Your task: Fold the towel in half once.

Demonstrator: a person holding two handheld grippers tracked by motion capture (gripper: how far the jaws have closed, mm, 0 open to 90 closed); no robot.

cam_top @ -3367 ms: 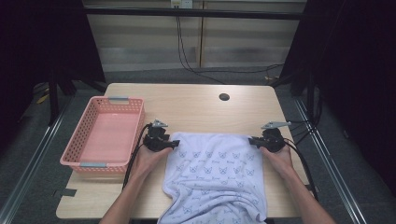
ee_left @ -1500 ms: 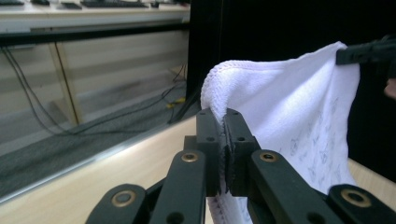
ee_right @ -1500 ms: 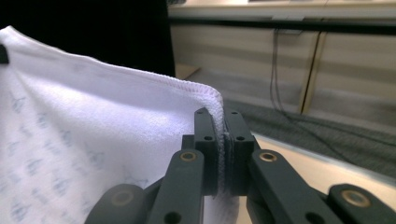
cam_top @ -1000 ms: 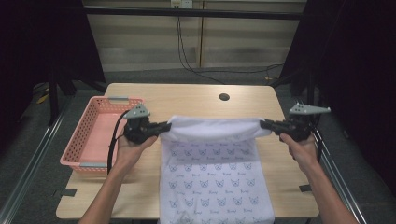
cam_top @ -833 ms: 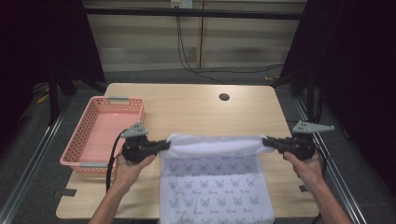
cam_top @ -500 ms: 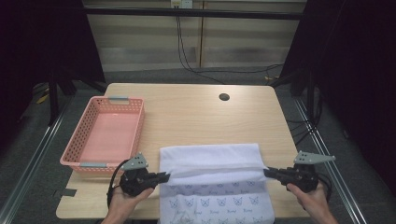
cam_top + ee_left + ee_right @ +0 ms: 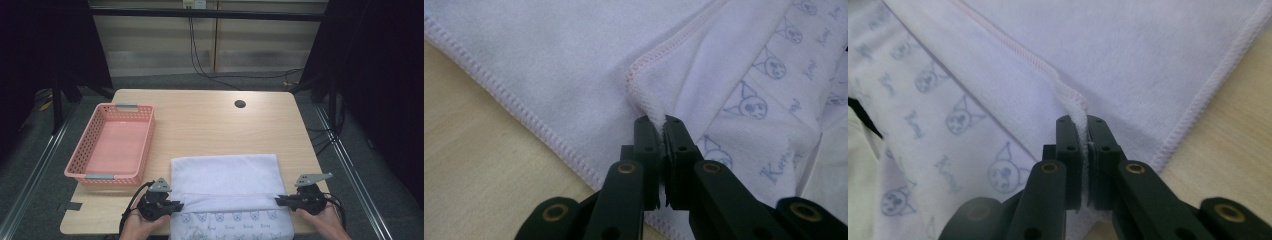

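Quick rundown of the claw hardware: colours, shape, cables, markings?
Both are black. The left claw and right claw each carry a grey three-cornered plate on top and trail a black cable. Close up, the left claw and right claw show flat black jaws on link arms with brass-coloured pivot pins. No markings visible. Forearms look bare.

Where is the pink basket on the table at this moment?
In the high view, the pink basket stands on the table's left side, beside the folded towel.

a pink basket (image 7: 111,145) sits empty at the left of the wooden table (image 7: 210,125).
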